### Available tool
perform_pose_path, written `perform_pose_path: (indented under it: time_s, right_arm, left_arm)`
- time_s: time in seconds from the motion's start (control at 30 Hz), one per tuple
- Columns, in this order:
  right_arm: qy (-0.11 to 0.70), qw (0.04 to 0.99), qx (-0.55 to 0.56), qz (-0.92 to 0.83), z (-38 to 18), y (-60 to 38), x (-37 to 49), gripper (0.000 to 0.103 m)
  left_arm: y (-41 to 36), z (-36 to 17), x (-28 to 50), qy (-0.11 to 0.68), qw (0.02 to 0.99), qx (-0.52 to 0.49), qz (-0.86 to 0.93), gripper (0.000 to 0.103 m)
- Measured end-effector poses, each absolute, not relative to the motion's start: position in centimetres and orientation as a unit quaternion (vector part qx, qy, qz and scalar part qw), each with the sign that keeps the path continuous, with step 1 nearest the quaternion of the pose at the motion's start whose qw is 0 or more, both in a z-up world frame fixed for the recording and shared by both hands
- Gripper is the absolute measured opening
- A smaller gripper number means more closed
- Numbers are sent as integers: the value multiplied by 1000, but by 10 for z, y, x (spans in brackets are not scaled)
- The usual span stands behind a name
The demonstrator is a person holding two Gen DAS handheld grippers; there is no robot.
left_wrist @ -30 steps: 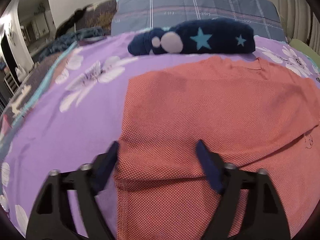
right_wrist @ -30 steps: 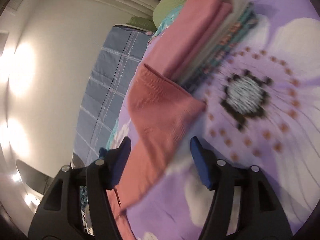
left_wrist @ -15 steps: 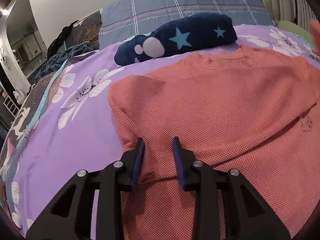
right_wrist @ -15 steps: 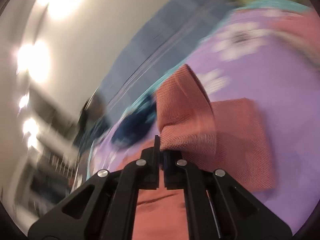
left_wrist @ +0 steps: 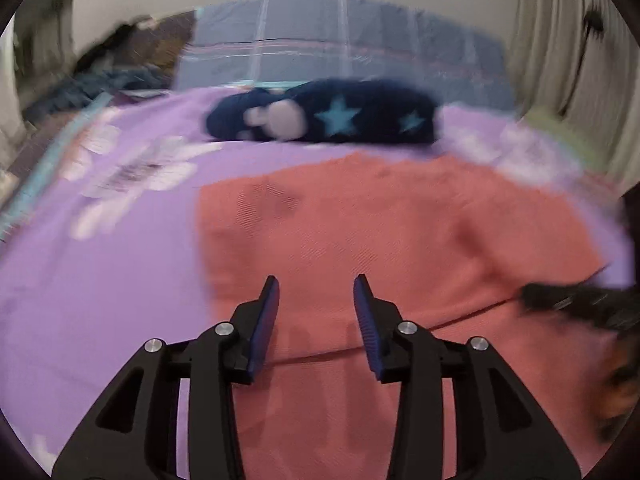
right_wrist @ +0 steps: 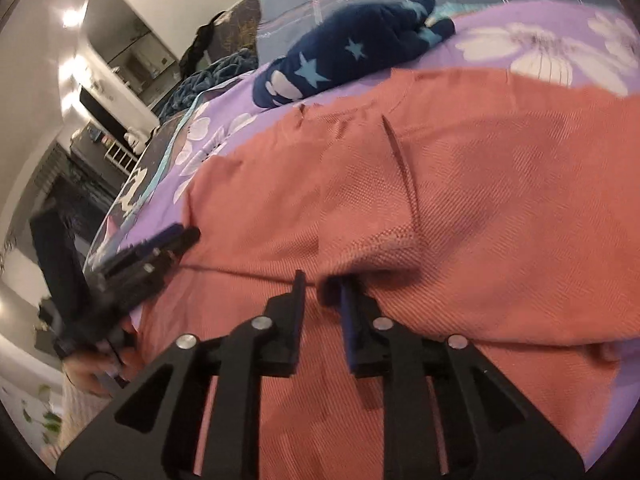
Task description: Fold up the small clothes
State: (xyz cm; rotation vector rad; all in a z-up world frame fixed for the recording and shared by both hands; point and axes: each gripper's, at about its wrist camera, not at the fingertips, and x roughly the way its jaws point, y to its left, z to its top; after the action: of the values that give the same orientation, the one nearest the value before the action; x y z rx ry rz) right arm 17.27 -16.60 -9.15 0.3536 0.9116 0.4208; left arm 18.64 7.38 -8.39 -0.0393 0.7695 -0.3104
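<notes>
The coral knit garment (left_wrist: 400, 248) lies spread on the purple flowered bedspread (left_wrist: 100, 280), its near portion crossed by a fold line, with one flap laid over the body so that a doubled edge runs toward the camera in the right wrist view (right_wrist: 460, 208). The left gripper (left_wrist: 316, 308) hangs just above the near part of the cloth; its jaws, which have just been opening, stand moderately apart with nothing pinched between them, as suits a release after laying a fold. The right gripper (right_wrist: 320, 292) sits low at the folded edge; its jaws have likewise just been parting and show a narrow gap, and whether a lip of cloth is caught there cannot be told. Beyond the garment, well apart from it, rests a navy star-patterned bundle (left_wrist: 324, 114), presumably set aside, in front of a blue plaid pillow (left_wrist: 340, 44). A curtain (left_wrist: 560, 40) closes the right side.
</notes>
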Motion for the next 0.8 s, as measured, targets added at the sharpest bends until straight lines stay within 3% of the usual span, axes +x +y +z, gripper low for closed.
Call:
perform_pose_path:
  time_s: [0.07,0.17,0.27,0.4,0.57,0.67,0.8]
  right_arm:
    - [422,871,148,203,-78,-162,168,37]
    - [408,884,135,185,-72,-163,167,47]
    - [425,862,215,174,-80,-181,186,58]
    - [439,825,305,184,-91,-187,208,58]
    - [408,788,300,349,-75,-162,203,58]
    - [408,823,253,303,-68,-167,191,58]
    - [433,836,282,184,-77,-216,185,53]
  left_arm:
    - [63,-76,186,378,903,-46,-197,53]
    - [36,-69,188,382,891,-36,-243,56]
    - [21,-68,193,384,892,-26,-238,57]
    - [42,-69,200,392,895,-47,-207,57]
    - [85,-68,198,392,904,-62,-158,58]
    - [92,-69,198,397,901,-75,-160,58]
    - [66,-70,192,395,894,-58,-202,57]
